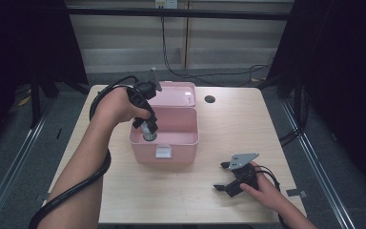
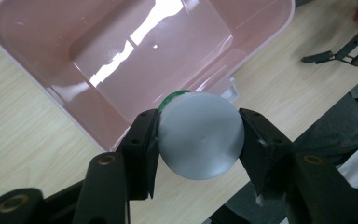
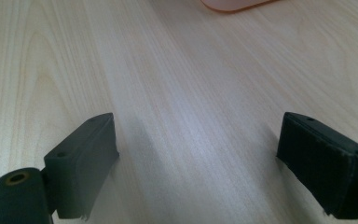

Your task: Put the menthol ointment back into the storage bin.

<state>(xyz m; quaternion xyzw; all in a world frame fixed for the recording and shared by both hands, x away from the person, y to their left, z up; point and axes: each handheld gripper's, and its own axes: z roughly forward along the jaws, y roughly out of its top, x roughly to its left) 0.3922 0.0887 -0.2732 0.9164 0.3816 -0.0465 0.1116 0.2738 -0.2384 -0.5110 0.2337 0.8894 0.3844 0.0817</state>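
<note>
A pink plastic box [image 1: 186, 143] with its lid open stands at the middle of the table. My left gripper [image 1: 147, 130] hangs over the box's left side, shut on a can [image 1: 148, 133] with a grey bottom and a green band. In the left gripper view the can's grey round end [image 2: 199, 135] sits between the two jaws, above the box's inner wall [image 2: 135, 70]. My right gripper [image 1: 223, 176] rests low on the table at the front right, open, with bare wood between its fingers [image 3: 81, 161].
The box lid [image 1: 176, 93] leans back behind the box. A dark round hole [image 1: 210, 99] lies in the tabletop at the back right. Cables trail on the floor beyond the table. A corner of the pink box [image 3: 233, 4] shows ahead of the right gripper.
</note>
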